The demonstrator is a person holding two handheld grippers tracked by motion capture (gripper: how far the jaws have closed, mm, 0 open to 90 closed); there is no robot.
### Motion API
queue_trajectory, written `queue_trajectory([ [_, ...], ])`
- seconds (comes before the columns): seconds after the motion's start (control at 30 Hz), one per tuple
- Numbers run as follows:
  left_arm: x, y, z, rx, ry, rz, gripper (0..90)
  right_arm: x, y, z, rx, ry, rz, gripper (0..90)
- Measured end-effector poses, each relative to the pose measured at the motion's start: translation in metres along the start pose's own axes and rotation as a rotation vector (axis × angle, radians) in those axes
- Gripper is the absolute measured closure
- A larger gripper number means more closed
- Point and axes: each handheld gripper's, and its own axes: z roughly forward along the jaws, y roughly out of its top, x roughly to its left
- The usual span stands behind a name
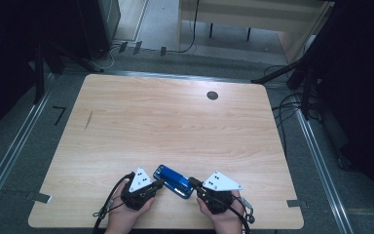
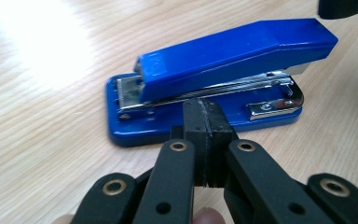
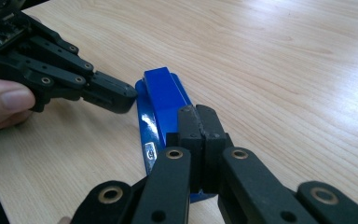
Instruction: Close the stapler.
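Blue stapler (image 2: 214, 79) sits loose between your closed, empty left gripper (image 2: 204, 116) and right gripper (image 3: 200, 126); a sideways nudge could skid it across the table (image 1: 151, 117).

High view: overhead, facing forward and down on the whole table (image 1: 175, 122). Both gripper views sit low and close, sharing the blue stapler (image 2: 214, 79) at frame centre.

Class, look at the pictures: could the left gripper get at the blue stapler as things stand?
Probably yes. The left gripper, jaws shut, sits right at the stapler's side with bare table around it; the right gripper is at the other end, not between them.
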Motion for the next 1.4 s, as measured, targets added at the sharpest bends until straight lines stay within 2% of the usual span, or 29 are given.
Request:
queue_trajectory([
  [0.07, 0.004, -0.002, -0.007, -0.014, 0.023, -0.002, 84.8, 0.001, 0.000, -0.003, -0.005, 0.002, 0.002, 90.0],
  [0.13, 0.008, -0.005, -0.014, -0.040, 0.025, -0.017, 82.2, 0.002, 0.000, -0.005, -0.008, 0.001, 0.004, 90.0],
  [0.17, 0.010, -0.006, -0.017, -0.046, 0.032, -0.018, 76.8, 0.003, 0.000, -0.007, -0.010, -0.003, 0.003, 90.0],
  [0.23, 0.015, -0.009, -0.023, -0.058, 0.044, -0.029, 74.0, 0.004, -0.001, -0.007, -0.010, -0.006, 0.005, 90.0],
  [0.3, 0.020, -0.012, -0.029, -0.085, 0.077, -0.027, 64.9, 0.005, -0.002, -0.008, -0.009, -0.007, 0.012, 90.0],
  [0.33, 0.022, -0.013, -0.031, -0.094, 0.088, -0.032, 55.8, 0.006, -0.003, -0.009, -0.010, -0.008, 0.014, 90.0],
  [0.37, 0.026, -0.015, -0.034, -0.099, 0.097, -0.043, 51.6, 0.007, -0.004, -0.009, -0.008, -0.008, 0.014, 90.0],
  [0.4, 0.029, -0.016, -0.036, -0.106, 0.111, -0.055, 51.6, 0.007, -0.004, -0.009, -0.008, -0.008, 0.014, 90.0],
  [0.5, 0.041, -0.020, -0.045, -0.117, 0.154, -0.103, 40.8, 0.010, -0.007, -0.009, -0.005, -0.003, 0.016, 90.0],
  [0.67, 0.062, -0.029, -0.061, -0.122, 0.265, -0.168, 25.2, 0.014, -0.012, -0.010, -0.010, -0.004, 0.027, 90.0],
  [0.8, 0.076, -0.034, -0.078, -0.136, 0.322, -0.206, 13.7, 0.014, -0.014, -0.010, -0.009, -0.007, 0.034, 90.0],
  [0.87, 0.082, -0.037, -0.084, -0.128, 0.356, -0.220, 13.4, 0.015, -0.015, -0.011, -0.012, -0.006, 0.035, 90.0],
  [0.97, 0.093, -0.044, -0.092, -0.125, 0.375, -0.258, 13.3, 0.018, -0.017, -0.010, -0.011, -0.005, 0.036, 90.0],
  [1.07, 0.103, -0.048, -0.097, -0.142, 0.382, -0.274, 13.3, 0.022, -0.019, -0.007, 0.000, 0.001, 0.033, 90.0],
  [1.17, 0.111, -0.052, -0.097, -0.130, 0.419, -0.282, 13.5, 0.025, -0.022, -0.004, 0.007, 0.002, 0.028, 90.0],
  [1.27, 0.115, -0.053, -0.097, -0.139, 0.421, -0.298, 13.5, 0.026, -0.027, 0.001, 0.018, -0.001, 0.032, 90.0],
  [1.4, 0.114, -0.052, -0.094, -0.127, 0.418, -0.280, 13.5, 0.026, -0.028, 0.002, 0.023, -0.007, 0.033, 90.0],
])
